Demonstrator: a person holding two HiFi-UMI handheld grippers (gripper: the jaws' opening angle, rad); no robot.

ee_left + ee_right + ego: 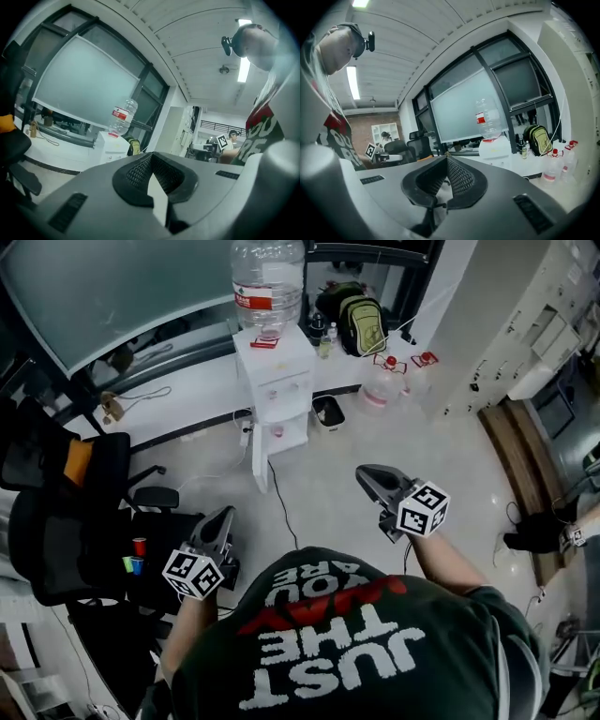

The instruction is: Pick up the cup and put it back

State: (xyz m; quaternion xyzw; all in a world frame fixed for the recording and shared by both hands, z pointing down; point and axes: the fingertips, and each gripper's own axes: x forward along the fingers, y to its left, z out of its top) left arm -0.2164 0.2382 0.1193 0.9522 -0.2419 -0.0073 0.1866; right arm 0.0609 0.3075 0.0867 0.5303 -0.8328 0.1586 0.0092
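The person's shirt [347, 652] reads, upside down in white letters, "JUST THE" and "YOU ARE".

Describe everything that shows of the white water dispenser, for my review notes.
The water dispenser is a white, plastic-looking upright cabinet standing on the pale floor against a white ledge. A large clear bottle with a red-and-white label sits inverted on its top. Its front shows a tap recess above an open lower compartment. A dark cable runs over the floor beside its base.

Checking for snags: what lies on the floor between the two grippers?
Head view: only bare floor and one black cable trailing from the water dispenser.
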